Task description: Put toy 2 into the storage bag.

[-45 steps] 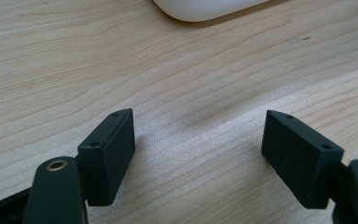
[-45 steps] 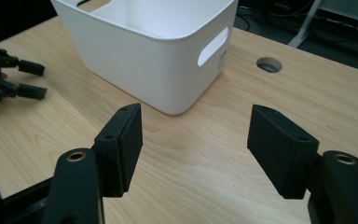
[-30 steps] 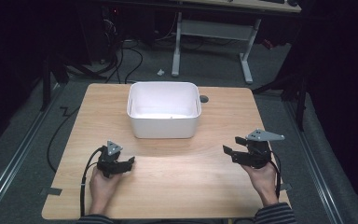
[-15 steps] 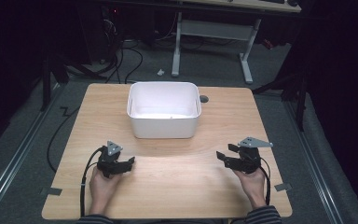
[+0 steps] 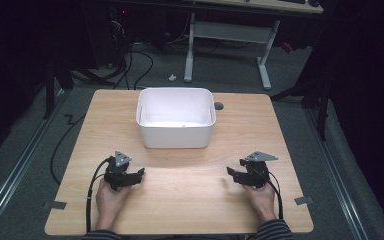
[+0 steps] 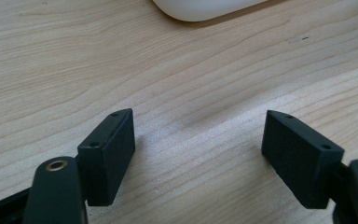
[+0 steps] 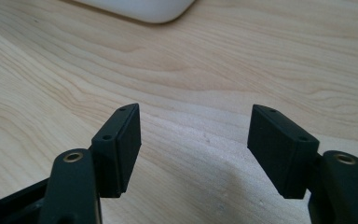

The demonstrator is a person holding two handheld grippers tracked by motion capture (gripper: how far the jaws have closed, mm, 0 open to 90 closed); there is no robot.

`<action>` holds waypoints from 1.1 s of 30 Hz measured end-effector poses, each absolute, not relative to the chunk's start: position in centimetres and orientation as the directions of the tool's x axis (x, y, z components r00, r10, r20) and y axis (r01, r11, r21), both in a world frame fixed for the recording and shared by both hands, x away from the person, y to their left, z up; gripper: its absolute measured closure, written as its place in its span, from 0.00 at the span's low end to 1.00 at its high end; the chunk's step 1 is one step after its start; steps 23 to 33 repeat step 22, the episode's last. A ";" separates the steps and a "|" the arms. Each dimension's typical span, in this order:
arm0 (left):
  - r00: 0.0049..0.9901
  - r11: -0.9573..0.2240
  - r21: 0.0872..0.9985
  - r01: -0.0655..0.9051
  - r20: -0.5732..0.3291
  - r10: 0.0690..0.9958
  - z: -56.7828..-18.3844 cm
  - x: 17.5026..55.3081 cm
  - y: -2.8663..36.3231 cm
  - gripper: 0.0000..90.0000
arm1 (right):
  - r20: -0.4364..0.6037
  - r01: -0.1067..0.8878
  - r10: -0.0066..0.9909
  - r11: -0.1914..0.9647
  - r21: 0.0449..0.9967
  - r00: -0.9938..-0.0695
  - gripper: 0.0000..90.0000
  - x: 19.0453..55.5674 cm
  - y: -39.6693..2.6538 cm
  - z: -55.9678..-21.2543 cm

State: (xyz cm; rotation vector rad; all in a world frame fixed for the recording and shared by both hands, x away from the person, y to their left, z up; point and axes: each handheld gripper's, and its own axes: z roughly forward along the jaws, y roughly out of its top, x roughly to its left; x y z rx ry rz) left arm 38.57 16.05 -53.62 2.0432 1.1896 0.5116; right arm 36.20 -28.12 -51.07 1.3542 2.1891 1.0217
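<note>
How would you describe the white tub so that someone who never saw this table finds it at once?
Start from the wooden table in the middle of the room. At its far side, centred, stands the tub: white, rectangular, with rounded corners and an open top. It is the sole white thing on the table; the small dark hole lies just right of it.

Light wooden table (image 5: 180, 200) stands on grey carpet (image 5: 25, 165); a dark round grommet (image 5: 218, 106) sits by its far edge. White-legged desk (image 5: 262, 55) behind; black cables (image 5: 140, 60) on floor.
</note>
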 end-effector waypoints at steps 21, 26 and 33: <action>0.499 -0.327 0.740 0.587 -0.013 0.866 -53.6 38.6 16.0 0.29 | -0.016 0.618 0.893 0.324 0.717 -0.450 0.29 36.8 -27.3 -53.1; 0.499 -0.327 0.740 0.587 -0.013 0.866 -53.6 38.6 16.0 0.29 | -0.016 0.618 0.893 0.324 0.717 -0.450 0.29 36.8 -27.3 -53.1; 0.499 -0.327 0.740 0.587 -0.013 0.866 -53.6 38.6 16.0 0.29 | -0.016 0.618 0.893 0.324 0.717 -0.450 0.29 36.8 -27.3 -53.1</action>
